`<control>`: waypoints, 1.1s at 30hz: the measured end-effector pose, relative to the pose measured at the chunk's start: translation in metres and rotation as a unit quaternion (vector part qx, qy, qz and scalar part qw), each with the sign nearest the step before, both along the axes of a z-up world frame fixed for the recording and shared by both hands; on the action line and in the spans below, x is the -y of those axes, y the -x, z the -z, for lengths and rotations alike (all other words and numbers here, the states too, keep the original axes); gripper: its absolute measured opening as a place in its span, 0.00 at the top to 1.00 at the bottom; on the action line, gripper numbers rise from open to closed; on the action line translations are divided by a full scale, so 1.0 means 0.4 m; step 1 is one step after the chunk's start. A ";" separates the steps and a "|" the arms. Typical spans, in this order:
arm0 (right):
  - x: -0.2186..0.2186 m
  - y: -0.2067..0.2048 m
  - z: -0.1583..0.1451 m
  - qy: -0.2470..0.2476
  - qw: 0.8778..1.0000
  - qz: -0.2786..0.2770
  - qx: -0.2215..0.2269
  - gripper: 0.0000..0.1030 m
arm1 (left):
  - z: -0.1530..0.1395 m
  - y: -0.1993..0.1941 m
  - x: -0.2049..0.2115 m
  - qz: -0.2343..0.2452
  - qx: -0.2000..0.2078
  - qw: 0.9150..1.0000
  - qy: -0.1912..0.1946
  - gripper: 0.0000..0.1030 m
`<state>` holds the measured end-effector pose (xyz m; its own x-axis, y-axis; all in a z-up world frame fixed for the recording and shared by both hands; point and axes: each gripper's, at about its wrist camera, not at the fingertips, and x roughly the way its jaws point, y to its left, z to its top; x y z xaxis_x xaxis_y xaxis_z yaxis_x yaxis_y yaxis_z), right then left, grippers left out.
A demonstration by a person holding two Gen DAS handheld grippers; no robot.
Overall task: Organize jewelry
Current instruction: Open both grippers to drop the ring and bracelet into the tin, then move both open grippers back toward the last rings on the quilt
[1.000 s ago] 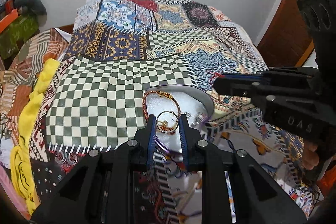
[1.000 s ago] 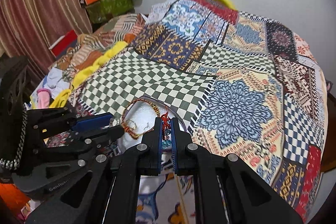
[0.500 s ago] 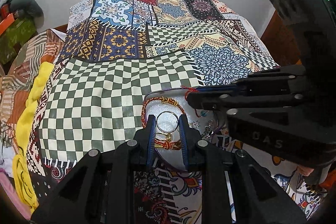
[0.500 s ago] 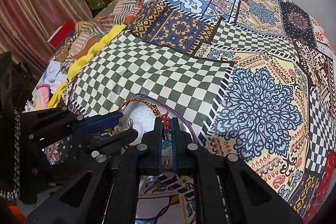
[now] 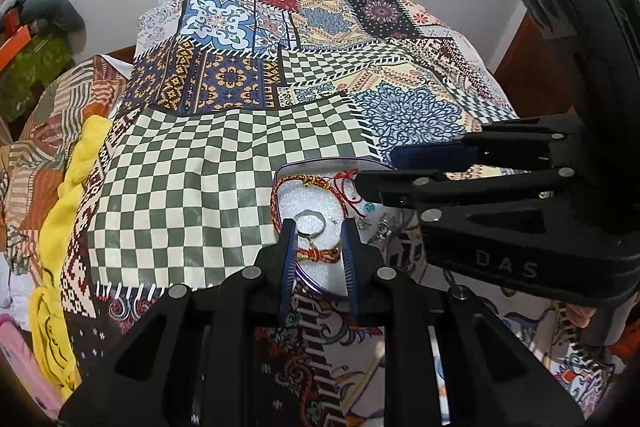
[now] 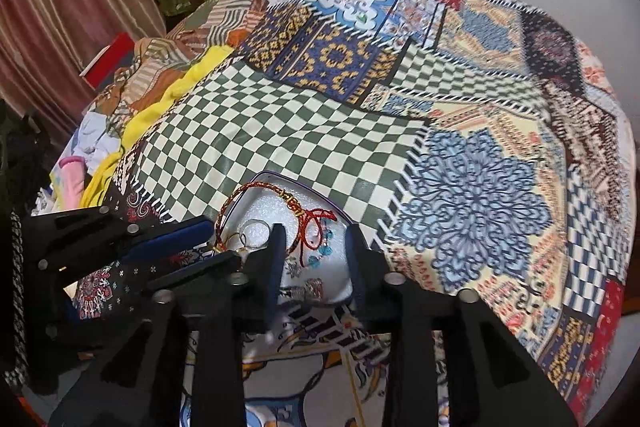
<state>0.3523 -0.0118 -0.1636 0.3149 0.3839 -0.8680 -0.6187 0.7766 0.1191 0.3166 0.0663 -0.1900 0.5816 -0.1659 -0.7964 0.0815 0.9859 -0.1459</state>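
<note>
Jewelry lies in the white tray (image 5: 316, 201) on the bed (image 5: 224, 163): your left tongs (image 5: 318, 247) stand open around the ring (image 5: 310, 225), empty; your right tongs (image 6: 314, 247) gape wide above the red cord bracelet (image 6: 316, 223), gripping nothing.

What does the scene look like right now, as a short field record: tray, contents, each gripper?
surface: patchwork bedspread
tray: white tray lying on the bedspread
contents: red-gold braided bracelet, red cord bracelet, silver ring, small silver pieces
left gripper: open, fingers either side of the ring, nothing held
right gripper: open over the tray, red cord bracelet lies between its fingers, not gripped
</note>
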 end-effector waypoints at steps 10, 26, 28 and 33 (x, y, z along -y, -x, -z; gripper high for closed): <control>0.045 0.095 -0.089 0.000 0.999 0.005 0.043 0.71 | -0.079 0.095 0.014 0.005 0.021 1.000 -0.013 0.72; 0.196 0.282 -0.150 -0.011 0.997 0.014 0.076 0.70 | -0.127 0.264 0.081 0.041 0.027 0.999 -0.014 0.64; 0.206 0.300 -0.134 -0.007 0.997 0.010 0.070 0.68 | -0.118 0.280 0.091 0.051 0.018 0.999 0.003 0.64; 0.213 0.320 -0.059 -0.001 1.000 0.000 0.029 0.68 | -0.086 0.306 0.108 0.057 0.004 0.998 0.013 0.64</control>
